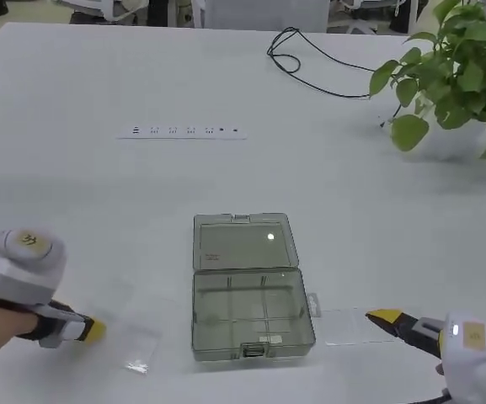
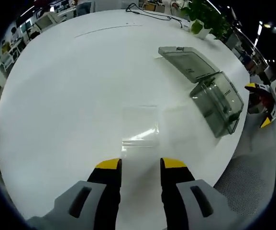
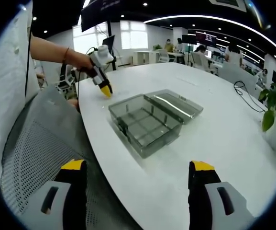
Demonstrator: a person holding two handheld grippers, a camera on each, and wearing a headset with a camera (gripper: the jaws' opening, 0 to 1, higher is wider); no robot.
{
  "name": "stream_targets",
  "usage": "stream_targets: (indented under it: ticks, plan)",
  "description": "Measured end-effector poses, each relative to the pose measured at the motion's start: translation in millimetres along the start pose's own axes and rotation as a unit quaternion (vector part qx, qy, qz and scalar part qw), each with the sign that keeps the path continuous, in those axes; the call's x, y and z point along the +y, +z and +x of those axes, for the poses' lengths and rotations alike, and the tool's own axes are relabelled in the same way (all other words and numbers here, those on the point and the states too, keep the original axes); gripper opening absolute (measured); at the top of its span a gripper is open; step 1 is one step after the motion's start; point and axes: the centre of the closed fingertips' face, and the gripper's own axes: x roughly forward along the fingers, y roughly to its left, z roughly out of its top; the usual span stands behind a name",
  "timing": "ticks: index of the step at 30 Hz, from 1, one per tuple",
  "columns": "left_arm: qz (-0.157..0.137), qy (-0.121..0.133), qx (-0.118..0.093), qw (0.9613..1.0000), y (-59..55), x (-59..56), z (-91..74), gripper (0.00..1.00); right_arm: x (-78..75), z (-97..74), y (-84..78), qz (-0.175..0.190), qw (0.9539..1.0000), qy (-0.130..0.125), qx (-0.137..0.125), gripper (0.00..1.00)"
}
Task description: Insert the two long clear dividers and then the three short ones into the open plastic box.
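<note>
The open smoky-clear plastic box (image 1: 252,313) sits near the table's front edge with its lid (image 1: 244,241) laid back flat. Faint clear partitions show inside it as a grid. A clear divider (image 1: 138,342) lies flat on the table left of the box, just ahead of my left gripper (image 1: 96,330). In the left gripper view that divider (image 2: 140,125) lies a short way beyond the open, empty left gripper (image 2: 140,165). Another clear piece (image 1: 344,326) lies right of the box, close to my right gripper (image 1: 382,317). The right gripper (image 3: 138,166) is wide open and holds nothing, with the box (image 3: 145,122) ahead of it.
A white power strip (image 1: 182,131) lies in the middle of the table. A black cable (image 1: 310,63) and a potted plant (image 1: 457,80) are at the far right. The table's front edge is right under both grippers. A mesh chair (image 3: 37,143) stands off the edge.
</note>
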Motion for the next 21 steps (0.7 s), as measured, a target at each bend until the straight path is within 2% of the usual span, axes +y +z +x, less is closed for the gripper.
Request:
stream_targets:
  ticks: [4, 8, 11, 14, 18, 21]
  plan:
    - [-0.029, -0.012, -0.020, 0.9993, 0.8, -2.8, -3.5, 0.30, -0.4, -0.9, 3.1, -0.004, 1.0000, 0.001, -0.001, 0.87]
    - [-0.036, -0.018, -0.037, 0.9985, 2.7, -7.3, -8.7, 0.30, -2.2, -2.0, 10.1, -0.005, 1.0000, 0.001, -0.005, 0.85]
    - [-0.047, -0.026, -0.056, 0.9970, 7.4, -13.0, -13.5, 0.30, -4.9, -3.1, 21.2, 0.005, 0.9998, -0.002, -0.021, 0.84]
    - [-0.056, -0.038, -0.084, 0.9942, 16.0, -21.8, -21.4, 0.30, -9.5, -5.0, 34.2, 0.016, 0.9993, -0.008, -0.034, 0.80]
    - [-0.062, -0.050, -0.108, 0.9910, 25.1, -32.3, -30.4, 0.30, -12.9, -6.7, 54.2, 0.035, 0.9975, -0.012, -0.061, 0.75]
    - [-0.066, -0.066, -0.137, 0.9861, 37.0, -44.4, -39.5, 0.30, -16.7, -7.1, 67.6, 0.051, 0.9955, -0.017, -0.078, 0.72]
